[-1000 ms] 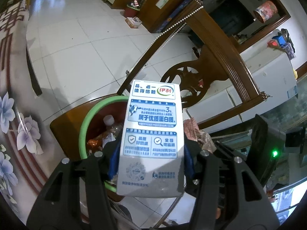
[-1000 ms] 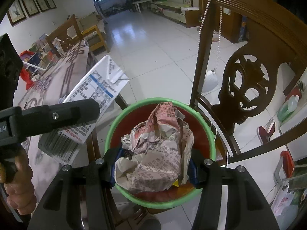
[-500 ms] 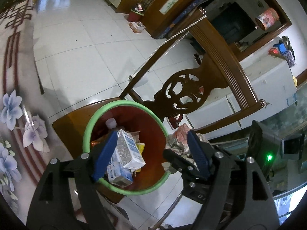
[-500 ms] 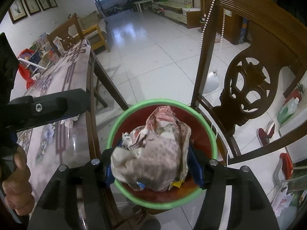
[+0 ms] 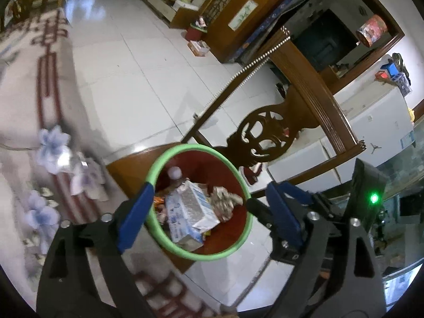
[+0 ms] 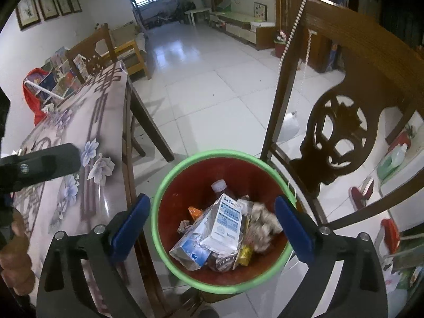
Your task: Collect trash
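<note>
Both grippers, left [image 5: 205, 208] and right [image 6: 212, 224], hang with jaws apart and empty over the bin [image 6: 267, 163] so trash falls straight in. Carton [image 6: 225, 226] and paper wad [image 6: 263, 222] lie inside; the bin stands on a chair [image 5: 124, 165] at the table edge [image 6: 124, 143].

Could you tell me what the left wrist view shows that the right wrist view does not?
Only the left wrist view shows the green indicator light and the white cabinet. Only the right wrist view shows the framed pictures, the red bag and the hand. Both share the green-rimmed bin, the milk carton, the crumpled paper and the carved chair.
</note>
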Motion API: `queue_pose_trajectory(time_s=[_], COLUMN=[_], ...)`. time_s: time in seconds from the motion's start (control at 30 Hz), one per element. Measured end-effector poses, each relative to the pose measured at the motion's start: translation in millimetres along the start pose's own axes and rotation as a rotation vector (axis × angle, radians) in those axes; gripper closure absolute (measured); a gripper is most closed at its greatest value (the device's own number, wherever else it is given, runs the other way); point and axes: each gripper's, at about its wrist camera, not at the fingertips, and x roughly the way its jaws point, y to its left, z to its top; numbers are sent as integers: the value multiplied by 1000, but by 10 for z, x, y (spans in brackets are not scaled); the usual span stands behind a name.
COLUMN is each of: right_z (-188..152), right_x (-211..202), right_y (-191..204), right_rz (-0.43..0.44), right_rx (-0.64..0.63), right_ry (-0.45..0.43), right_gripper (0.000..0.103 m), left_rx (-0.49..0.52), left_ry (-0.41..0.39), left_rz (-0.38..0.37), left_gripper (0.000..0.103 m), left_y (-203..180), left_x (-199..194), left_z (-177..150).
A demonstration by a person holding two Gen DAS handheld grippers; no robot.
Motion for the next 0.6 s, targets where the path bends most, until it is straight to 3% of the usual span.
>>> queue_pose_trajectory(time_s=[0.13,0.3,0.43,0.6], right_z=[-6,-43,-110,-275], right_x=[-132,-270,-346,-430], right_y=[200,583,990,1383], right_rz=[10,65,24,50], right_rx=[-33,-49,-145,-156], right_ry=[-34,-68,-103,-130], right_gripper=[8,7,7,7], left_rx=[31,44,57,75], left_ry=[-65,-126,-175,-254], left_rz=[52,146,231,337], left_gripper=[6,6,5,5], left_y=[73,284,469,716], left_x=[-339,-826,-1264,-1845], left_z=[-113,-337,-558,-913])
